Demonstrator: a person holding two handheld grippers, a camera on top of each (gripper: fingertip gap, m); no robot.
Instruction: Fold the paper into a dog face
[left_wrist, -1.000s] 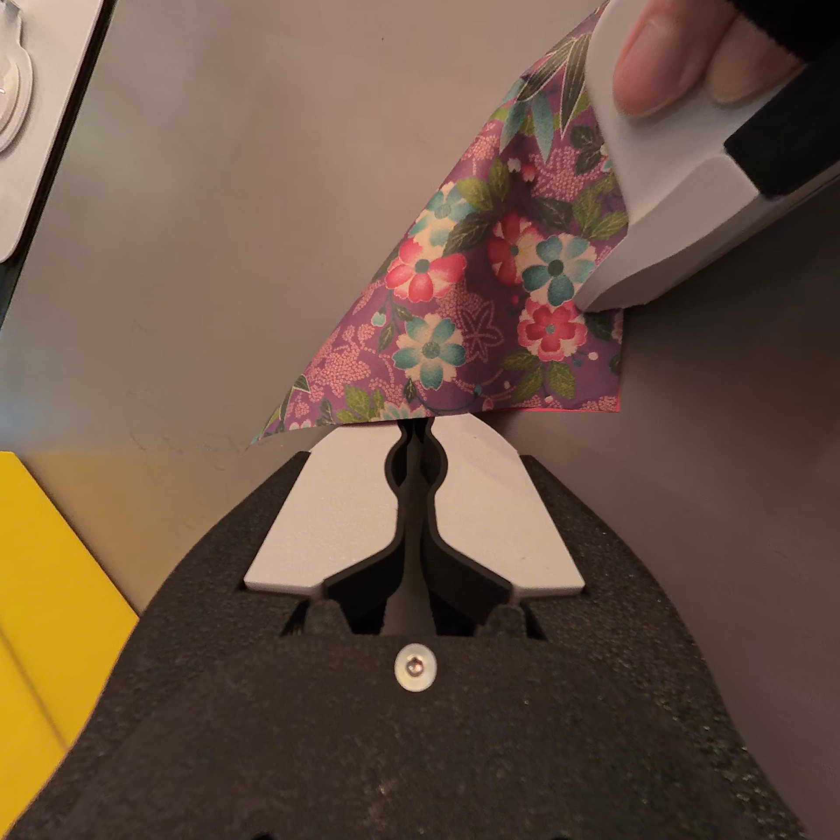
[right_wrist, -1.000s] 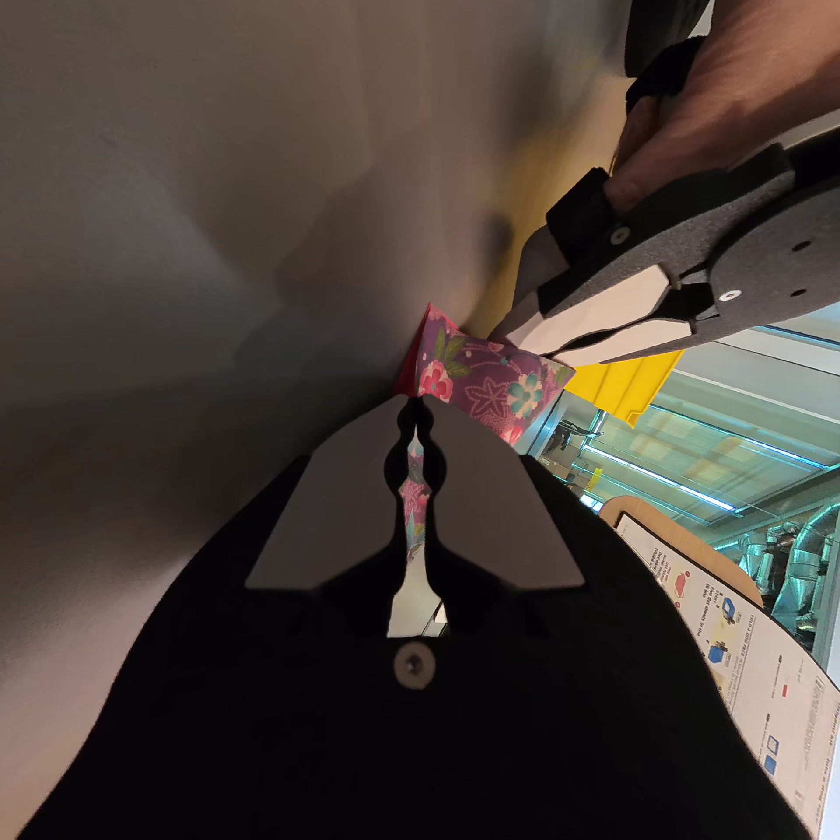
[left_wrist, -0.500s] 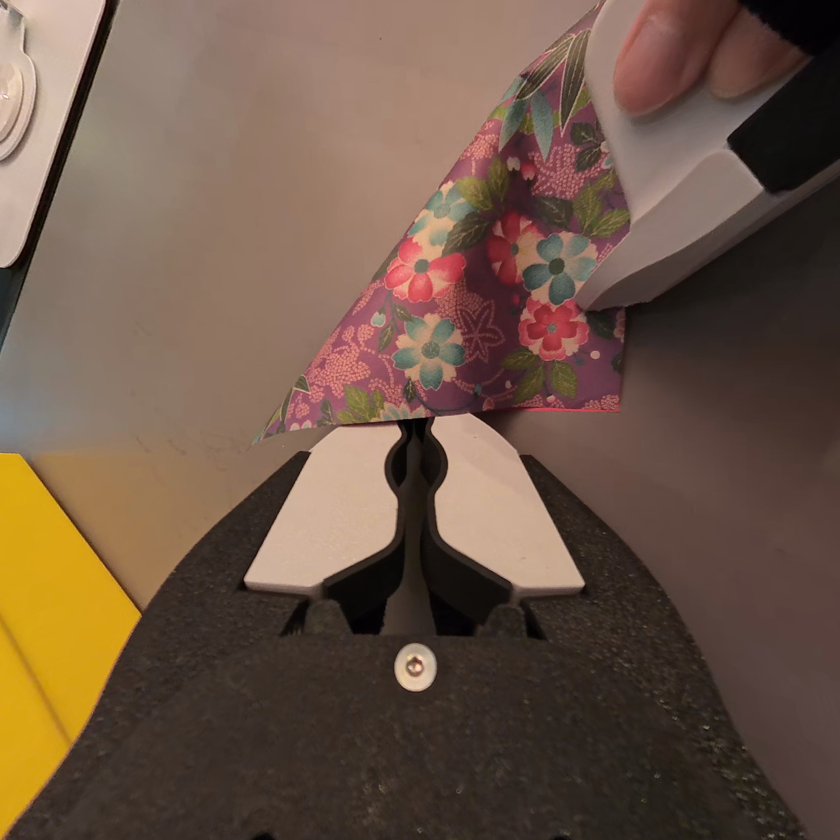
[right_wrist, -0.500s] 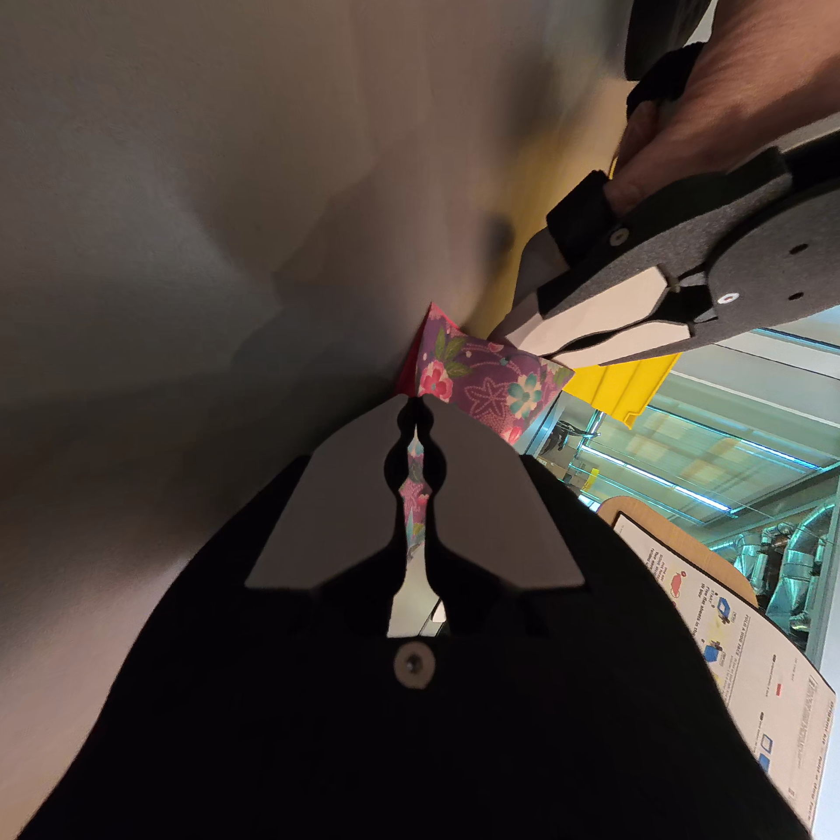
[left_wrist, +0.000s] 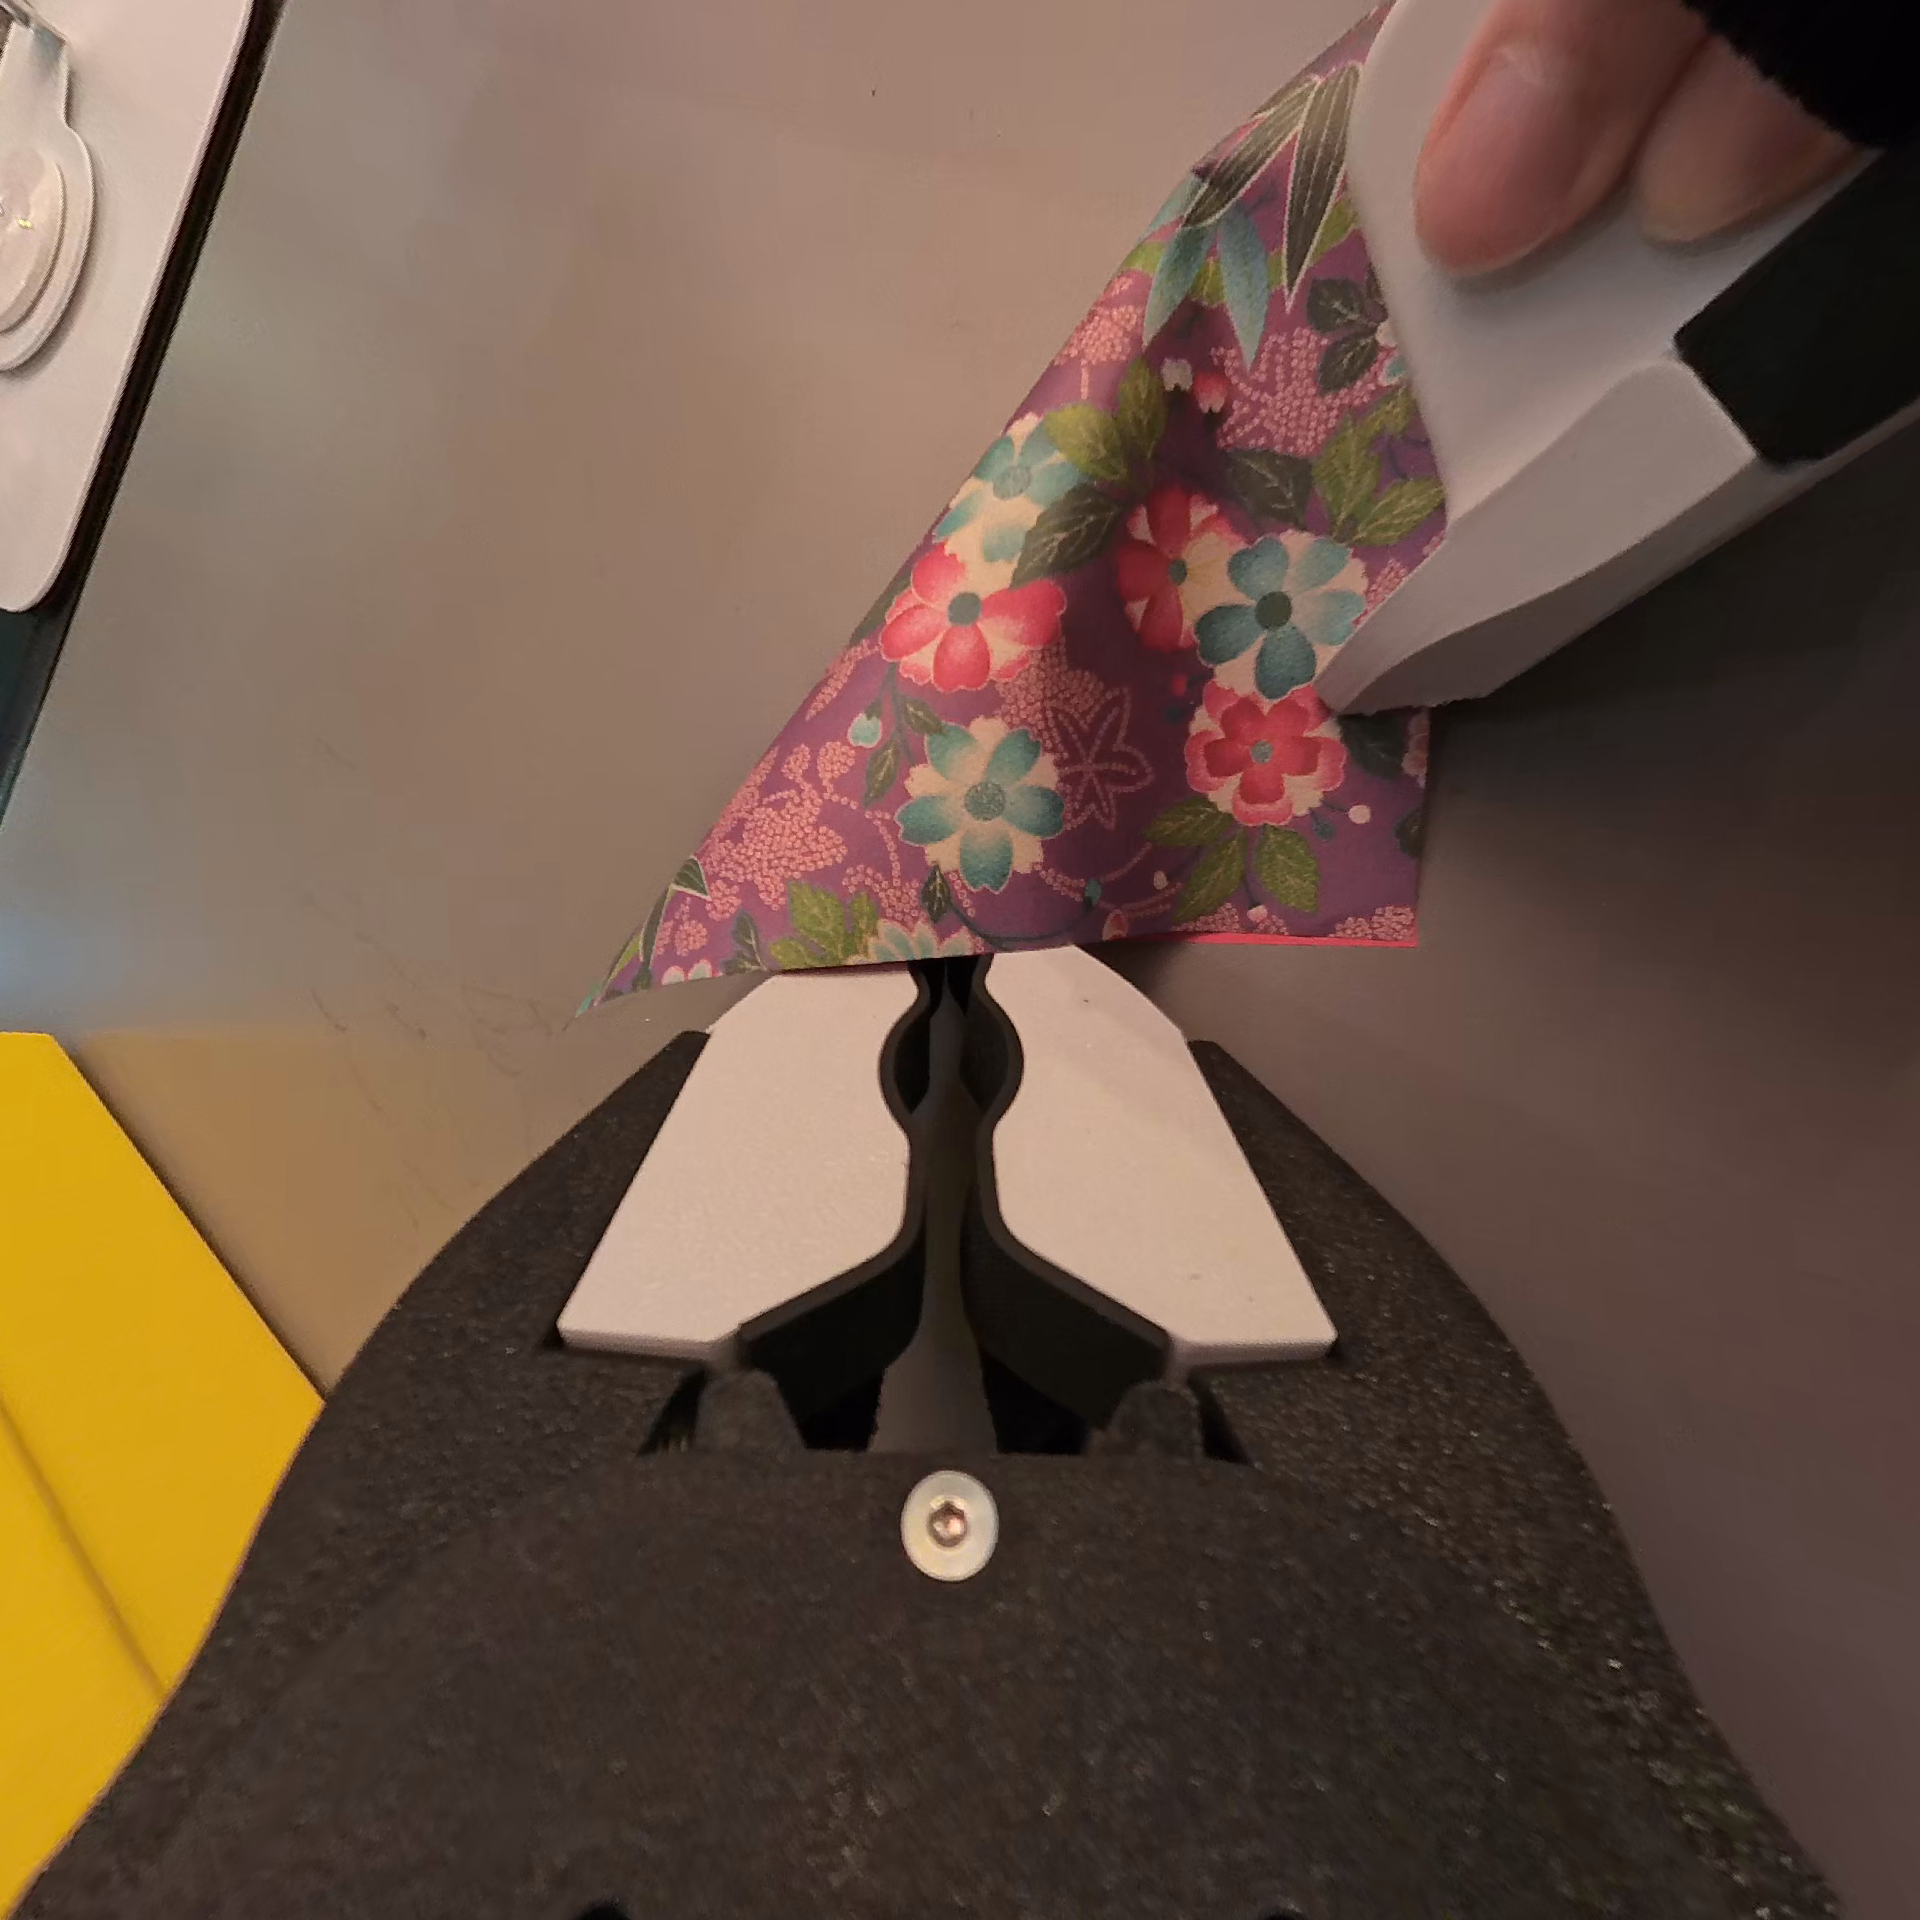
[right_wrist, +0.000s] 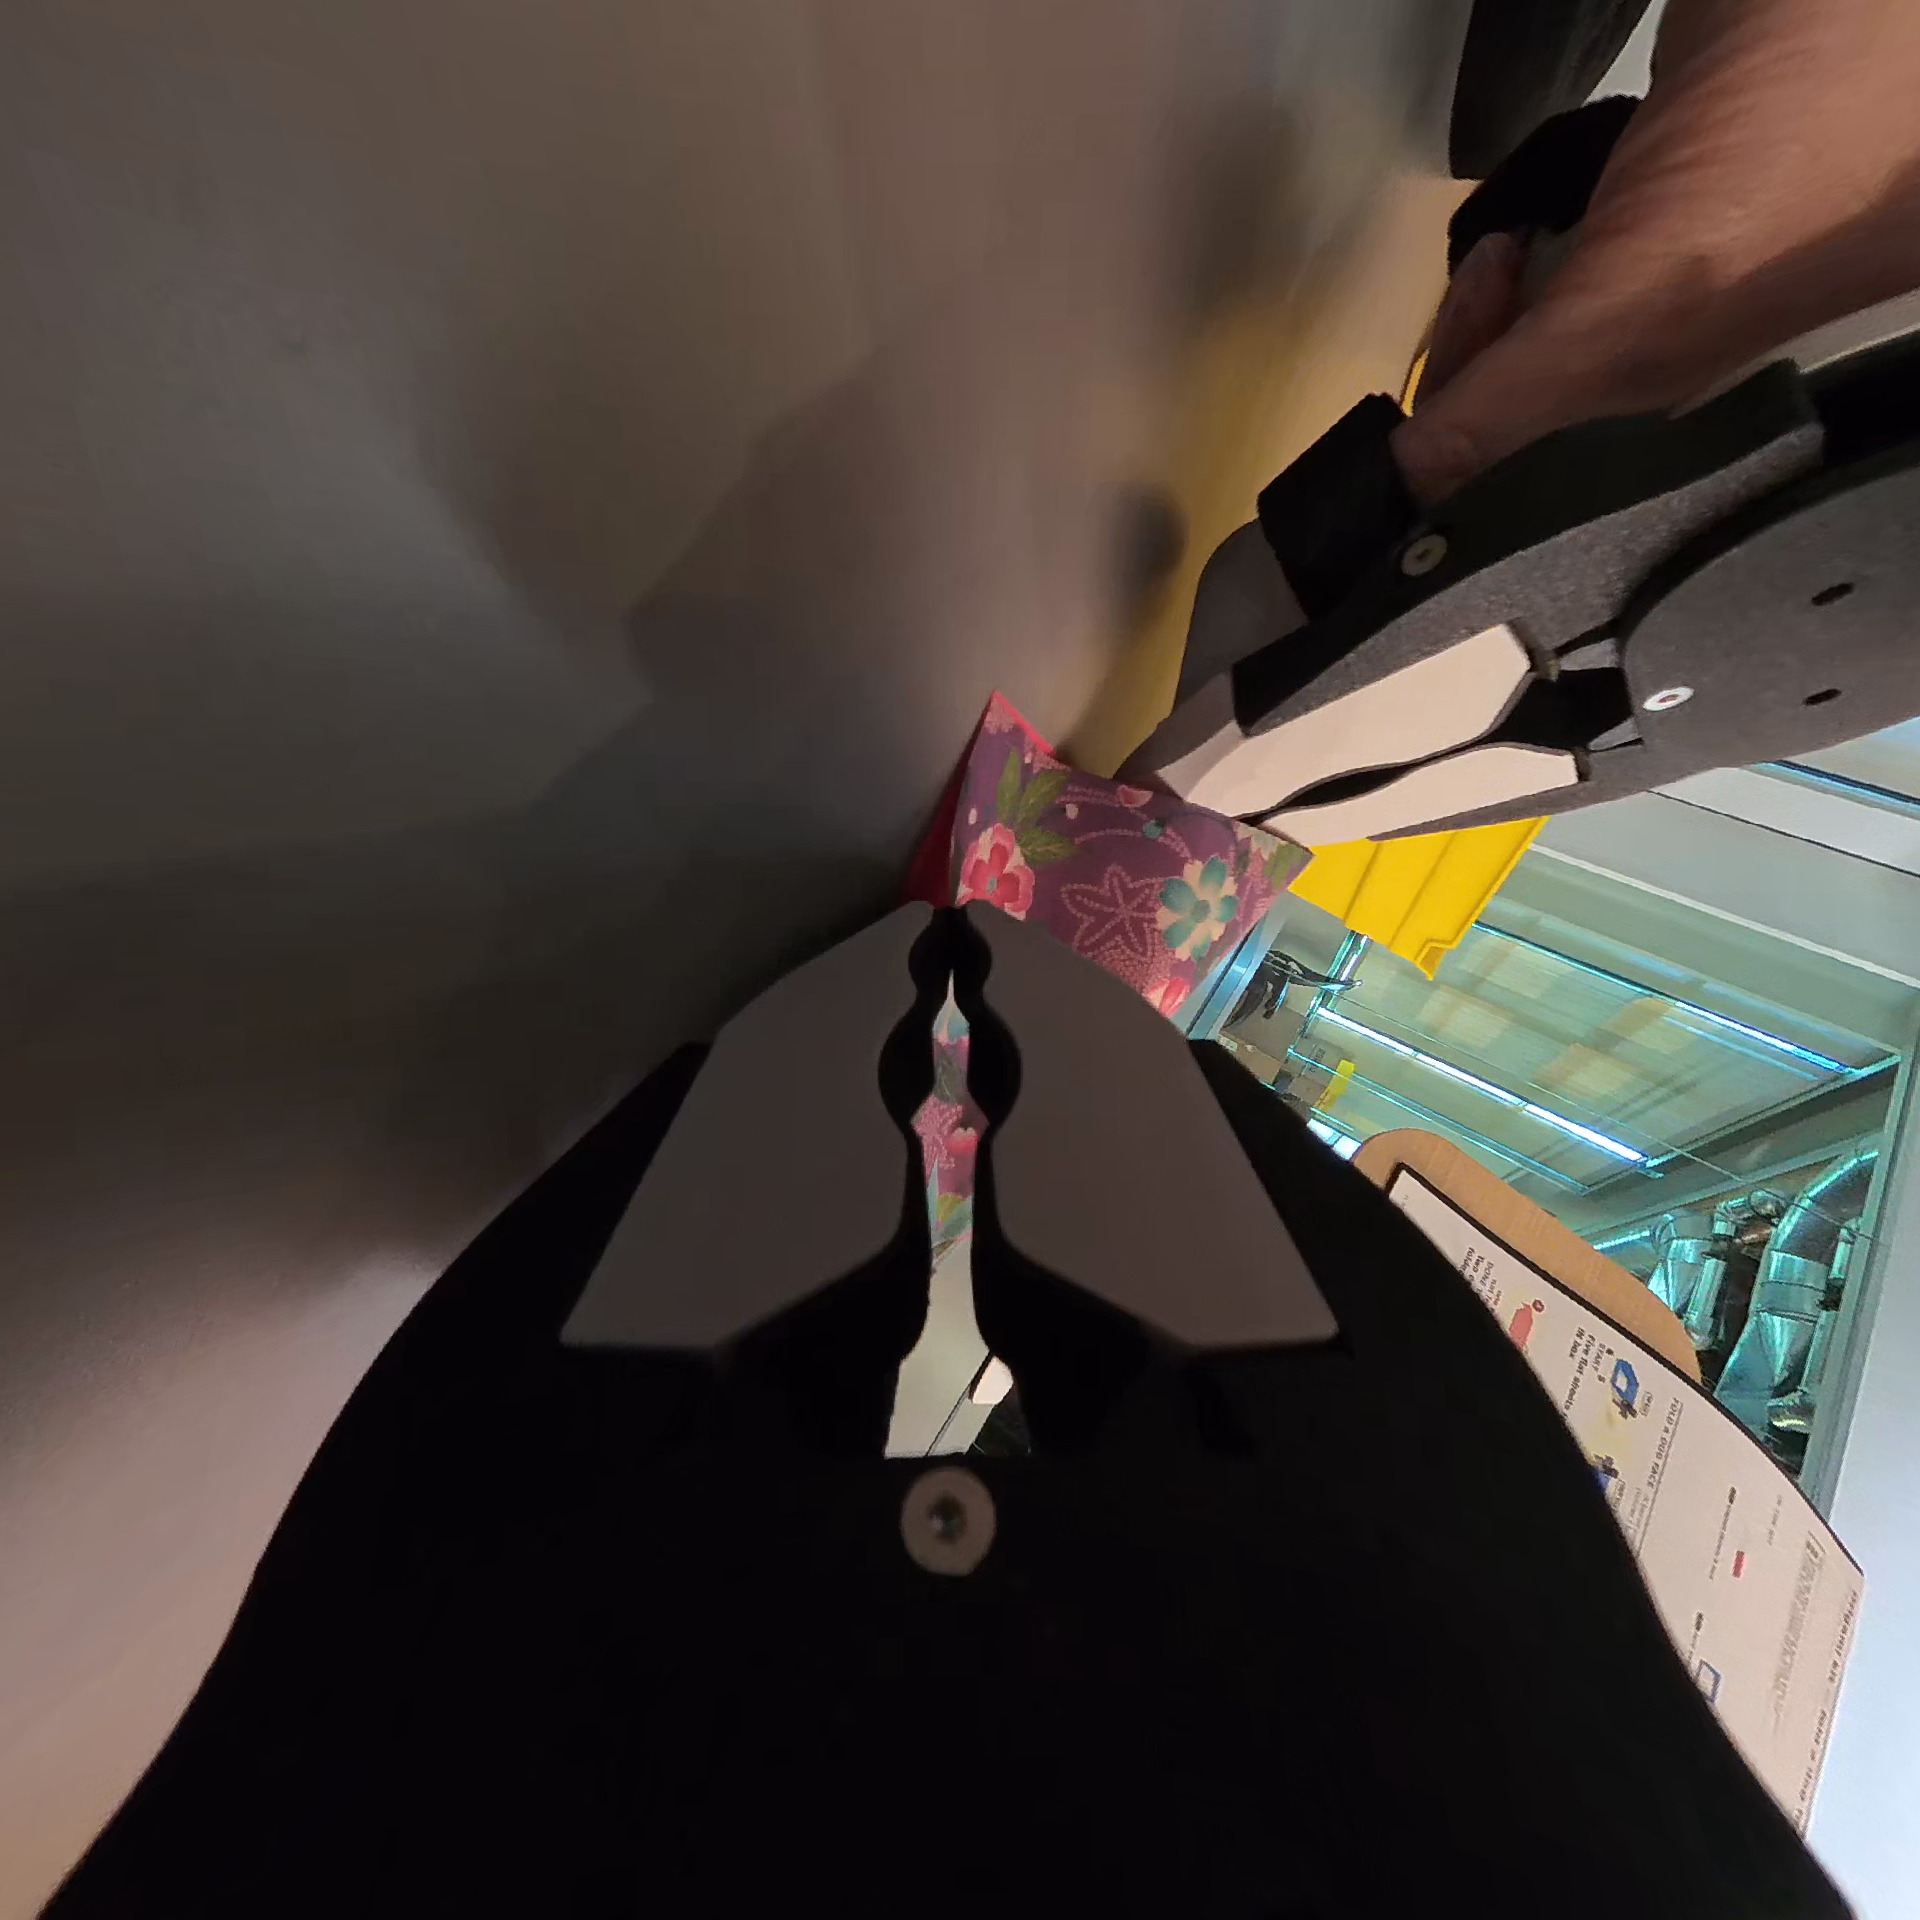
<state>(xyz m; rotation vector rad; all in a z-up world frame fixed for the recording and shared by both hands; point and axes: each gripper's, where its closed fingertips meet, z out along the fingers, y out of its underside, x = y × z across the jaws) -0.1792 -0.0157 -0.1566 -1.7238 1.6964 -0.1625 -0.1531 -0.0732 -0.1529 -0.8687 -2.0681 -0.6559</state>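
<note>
You are pinching the flowered paper (left_wrist: 1091, 727) in both grippers: your left gripper (left_wrist: 948, 971) is clamped on its lower edge at frame centre, your right gripper (left_wrist: 1382, 686) is gripping its upper-right side, holding it above the grey table (left_wrist: 520, 520).

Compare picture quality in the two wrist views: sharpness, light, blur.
Left wrist view: evenly lit, flowered paper and left gripper sharp. Right wrist view: table smeared with blur, right gripper dark and backlit, paper still readable.
</note>
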